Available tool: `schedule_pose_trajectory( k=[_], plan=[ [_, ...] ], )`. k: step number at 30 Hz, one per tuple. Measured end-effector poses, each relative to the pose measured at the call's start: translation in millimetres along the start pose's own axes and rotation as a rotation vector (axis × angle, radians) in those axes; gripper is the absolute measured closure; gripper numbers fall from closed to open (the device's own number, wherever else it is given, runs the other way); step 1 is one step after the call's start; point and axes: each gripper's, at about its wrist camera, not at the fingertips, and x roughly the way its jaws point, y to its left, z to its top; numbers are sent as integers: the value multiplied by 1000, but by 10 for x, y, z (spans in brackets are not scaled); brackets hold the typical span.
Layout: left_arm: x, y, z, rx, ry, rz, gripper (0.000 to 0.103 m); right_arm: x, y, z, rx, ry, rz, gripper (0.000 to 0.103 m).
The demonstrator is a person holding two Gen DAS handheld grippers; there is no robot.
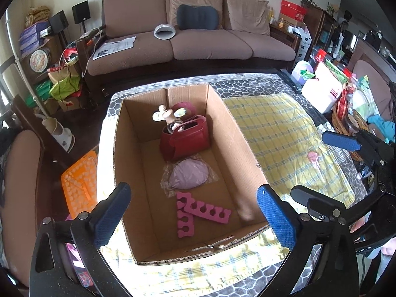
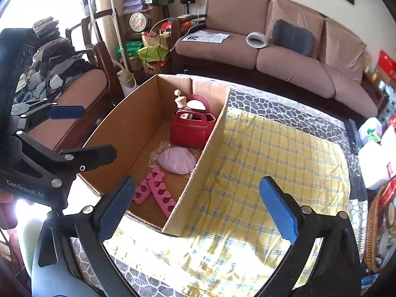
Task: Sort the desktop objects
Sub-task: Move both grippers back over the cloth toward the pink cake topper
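One cardboard box [image 1: 128, 148] stands on one yellow checked cloth [image 1: 284, 133]; inside it lie two pink toe separators [image 1: 198, 210], one red handbag [image 1: 185, 141], one lilac pad in clear wrap [image 1: 188, 174] and one small bottle with a pale stopper [image 1: 170, 118]; behind the handbag sits one dark red rounded case [image 2: 198, 100]; one orange perforated basket [image 1: 79, 183] sits beside the box; one brown sofa [image 1: 198, 42] carries three seat cushions, one dark blue cushion [image 1: 198, 16] and one sheet of paper [image 1: 113, 47]; two black speakers [image 1: 69, 17] stand left of it.
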Motion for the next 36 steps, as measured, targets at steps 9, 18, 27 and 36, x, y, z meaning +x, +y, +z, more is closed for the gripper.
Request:
schedule_pose_trajectory(
  k=[9, 18, 27, 36],
  plan=[
    [42, -709, 159, 25, -51, -61, 0, -255, -545, -253, 65, -24, -37, 2],
    [573, -1638, 354, 50, -35, -180, 0, -247, -1693, -905, 220, 19, -119, 2],
    [1637, -2469, 276, 86, 99, -264, 0, 132, -2779, -1781, 393, 96, -174, 20],
    [2262, -2706, 213, 67, 169, -272, 6, 595, -2846, -2063, 365, 119, -149, 54]
  ],
)
